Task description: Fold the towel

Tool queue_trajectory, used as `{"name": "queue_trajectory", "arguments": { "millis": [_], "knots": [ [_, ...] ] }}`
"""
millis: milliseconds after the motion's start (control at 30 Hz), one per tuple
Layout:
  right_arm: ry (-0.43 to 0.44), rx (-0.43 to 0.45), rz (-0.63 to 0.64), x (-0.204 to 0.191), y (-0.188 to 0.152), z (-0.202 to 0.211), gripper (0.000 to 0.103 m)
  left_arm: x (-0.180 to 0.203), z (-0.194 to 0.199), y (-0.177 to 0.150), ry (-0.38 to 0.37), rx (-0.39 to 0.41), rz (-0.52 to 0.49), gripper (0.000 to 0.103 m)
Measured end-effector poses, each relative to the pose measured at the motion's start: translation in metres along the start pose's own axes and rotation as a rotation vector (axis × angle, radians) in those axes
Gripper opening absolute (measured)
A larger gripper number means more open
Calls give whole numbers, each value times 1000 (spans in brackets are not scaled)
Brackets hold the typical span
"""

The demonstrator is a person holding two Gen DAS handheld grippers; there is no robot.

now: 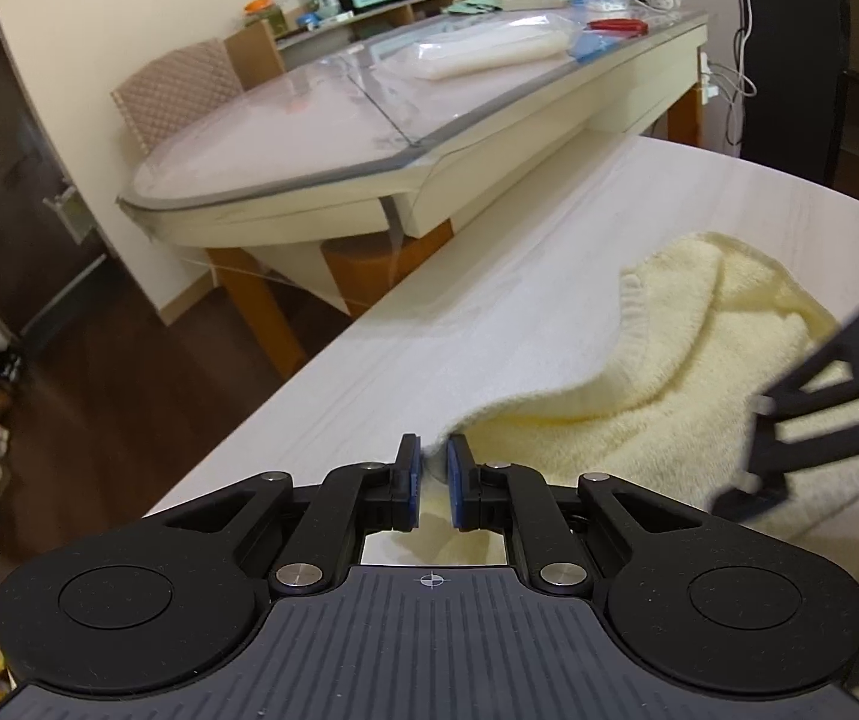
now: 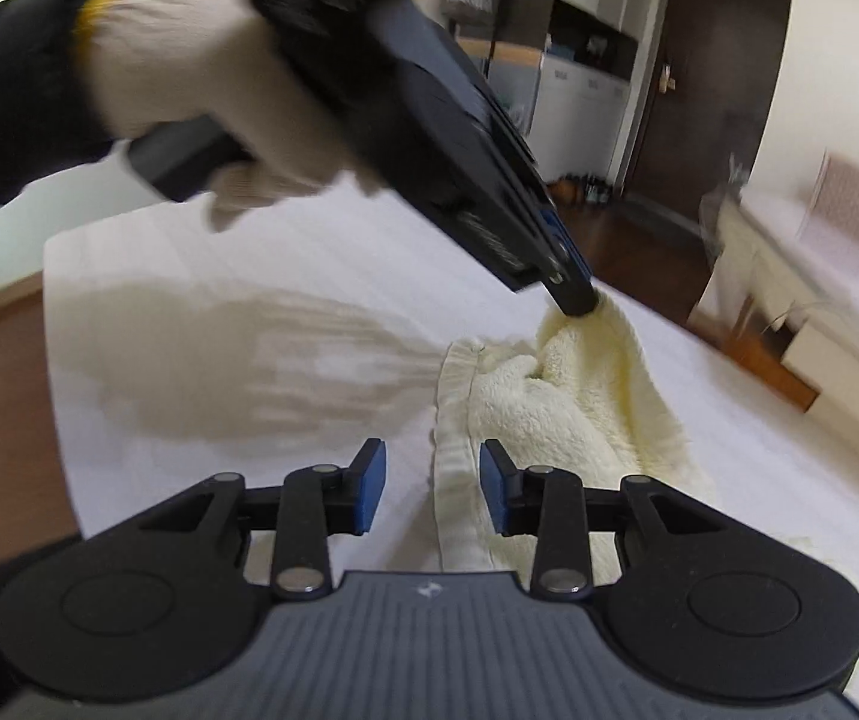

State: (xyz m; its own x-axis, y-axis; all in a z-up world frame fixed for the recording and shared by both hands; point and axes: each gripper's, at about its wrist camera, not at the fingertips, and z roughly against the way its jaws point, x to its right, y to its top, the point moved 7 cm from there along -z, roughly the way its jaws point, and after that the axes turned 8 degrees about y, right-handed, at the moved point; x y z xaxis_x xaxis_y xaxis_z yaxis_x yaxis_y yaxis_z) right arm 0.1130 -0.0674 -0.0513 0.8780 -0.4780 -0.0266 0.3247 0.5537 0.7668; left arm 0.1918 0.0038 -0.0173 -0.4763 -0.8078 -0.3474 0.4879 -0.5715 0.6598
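Here the pale yellow towel [image 2: 579, 396] lies crumpled on the white table [image 2: 249, 276]. The left gripper [image 1: 432, 462] has its jaws nearly closed on a corner of the towel, lifting it into a peak, gripped by a hand [image 2: 237, 102] in a white knit glove. The right gripper [image 2: 432, 483] hovers with jaws wide, 1 on each side of the towel's hemmed edge, not pinching it.

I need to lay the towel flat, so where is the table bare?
Bare: the pale wood-grain table left of the fluffy cream towel, and the strip toward the glass-topped table. Crowded: where the left gripper pinches a corner and the open right gripper straddles the hem.
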Motion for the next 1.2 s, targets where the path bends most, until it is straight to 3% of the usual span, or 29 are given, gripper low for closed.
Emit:
{"name": "queue_trajectory", "arguments": {
  "millis": [133,500,567,600,667,767,867,933,1000,1100,1200],
  "knots": [
    [70,-26,-80,1,0,-6,43,-6,-2,1,9,7,3,11],
    [262,-68,-50,-64,-34,43,43,5,-24,14,3,30,-16,14],
    [270,-70,-37,-70,-36,49,43,7,-24,11,-8,29,-7,19],
    [267,-65,-32,-72,-38,55,41,7,-23,9,-13,30,-1,26],
    [243,-27,-43,-72,-34,69,41,4,-13,2,-5,35,11,36],
    [186,46,-62,-55,-27,91,41,-2,6,-10,14,43,28,38],
    [60,94,-46,-29,-23,106,42,-5,26,-28,10,30,54,38],
    [-44,82,4,-12,-24,104,42,2,40,-43,-15,14,70,38],
    [-92,69,44,-1,-22,97,42,19,49,-58,-48,-3,64,38],
    [-149,51,108,20,-16,82,43,44,57,-76,-86,-24,73,38],
    [-135,40,140,30,-3,68,44,59,57,-86,-78,-37,95,37]
  ]
}}
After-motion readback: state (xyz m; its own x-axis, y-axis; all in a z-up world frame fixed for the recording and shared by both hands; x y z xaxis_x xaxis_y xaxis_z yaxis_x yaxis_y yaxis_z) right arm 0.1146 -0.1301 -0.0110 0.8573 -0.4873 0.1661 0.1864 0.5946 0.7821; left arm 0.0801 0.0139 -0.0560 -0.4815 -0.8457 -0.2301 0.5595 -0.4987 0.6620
